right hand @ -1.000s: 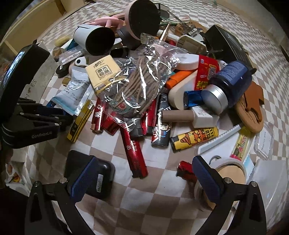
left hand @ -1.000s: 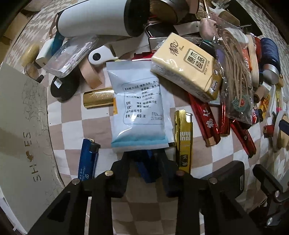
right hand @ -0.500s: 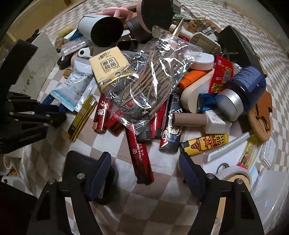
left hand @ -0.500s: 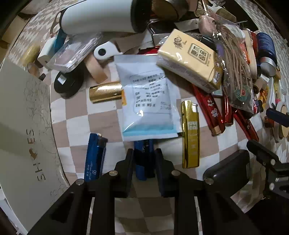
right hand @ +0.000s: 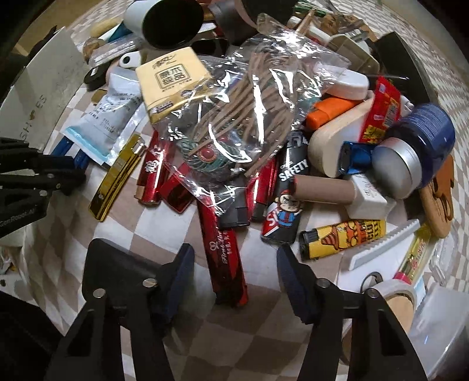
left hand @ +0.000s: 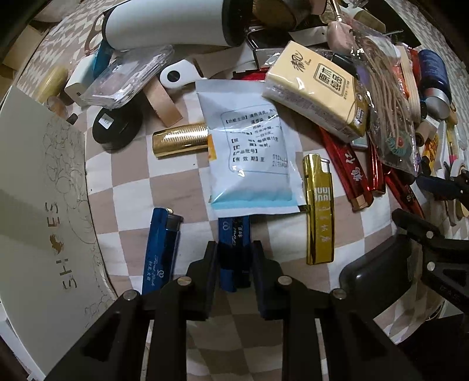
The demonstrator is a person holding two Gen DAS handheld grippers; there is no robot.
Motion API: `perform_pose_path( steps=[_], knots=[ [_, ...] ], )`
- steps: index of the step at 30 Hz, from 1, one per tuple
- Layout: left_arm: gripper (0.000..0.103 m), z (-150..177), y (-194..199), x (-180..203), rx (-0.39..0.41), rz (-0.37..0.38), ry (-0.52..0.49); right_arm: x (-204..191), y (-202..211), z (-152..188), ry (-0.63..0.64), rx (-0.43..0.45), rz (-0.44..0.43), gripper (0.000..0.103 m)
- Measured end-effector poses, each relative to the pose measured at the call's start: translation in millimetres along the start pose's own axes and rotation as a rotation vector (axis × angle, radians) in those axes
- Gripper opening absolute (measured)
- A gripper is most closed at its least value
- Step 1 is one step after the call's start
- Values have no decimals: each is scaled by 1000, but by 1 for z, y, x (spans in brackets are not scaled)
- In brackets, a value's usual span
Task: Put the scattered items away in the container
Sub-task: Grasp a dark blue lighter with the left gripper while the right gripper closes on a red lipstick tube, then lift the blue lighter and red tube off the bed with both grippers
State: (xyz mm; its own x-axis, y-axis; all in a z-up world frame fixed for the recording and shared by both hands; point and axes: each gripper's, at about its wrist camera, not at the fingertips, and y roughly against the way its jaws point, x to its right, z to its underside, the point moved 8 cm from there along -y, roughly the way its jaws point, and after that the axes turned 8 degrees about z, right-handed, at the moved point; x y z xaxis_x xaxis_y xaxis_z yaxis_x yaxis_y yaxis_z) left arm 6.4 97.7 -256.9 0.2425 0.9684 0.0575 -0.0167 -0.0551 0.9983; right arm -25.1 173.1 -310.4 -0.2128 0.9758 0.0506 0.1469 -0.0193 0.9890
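My left gripper (left hand: 234, 252) is shut on a dark blue lighter (left hand: 233, 234) whose far end lies under a white-and-blue sachet (left hand: 249, 158). A second blue lighter (left hand: 161, 249) lies just left of it, a gold lighter (left hand: 319, 211) to the right. The white shoe box (left hand: 38, 205) stands at the left edge. My right gripper (right hand: 234, 263) is open, its jaws on either side of a red lighter (right hand: 224, 249) on the checkered cloth. Behind it lies a heap: a clear bag of brown cords (right hand: 249, 117), a yellow tissue pack (right hand: 173, 79), more red lighters (right hand: 152, 175).
A black case (right hand: 117, 272) lies by my right gripper's left finger. A tape roll (right hand: 395, 296), a white comb (right hand: 384, 246), a yellow cartoon lighter (right hand: 343, 237) and a blue jar (right hand: 416, 149) sit to the right. A white flask (left hand: 170, 26) lies at the back.
My left gripper has drawn back toward me, pulling the blue lighter partly out from under the sachet. My right gripper moved forward and narrowed around the red lighter.
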Motion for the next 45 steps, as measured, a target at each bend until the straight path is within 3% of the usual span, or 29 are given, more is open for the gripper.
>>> perform_pose_path(
  steps=[9,29,38,45],
  knots=[
    [22,-5,7,16,4,-9,8,-16,2,-5,45,5,-15,23],
    [22,-16,54,55,84,40,50,-35,35,-23,-40,75,-107,23],
    [22,-15,75,75,115,55,58,-15,75,10,-58,113,-156,23],
    [22,-17,94,85,150,72,82,-18,89,-1,-105,154,-194,23]
  ],
)
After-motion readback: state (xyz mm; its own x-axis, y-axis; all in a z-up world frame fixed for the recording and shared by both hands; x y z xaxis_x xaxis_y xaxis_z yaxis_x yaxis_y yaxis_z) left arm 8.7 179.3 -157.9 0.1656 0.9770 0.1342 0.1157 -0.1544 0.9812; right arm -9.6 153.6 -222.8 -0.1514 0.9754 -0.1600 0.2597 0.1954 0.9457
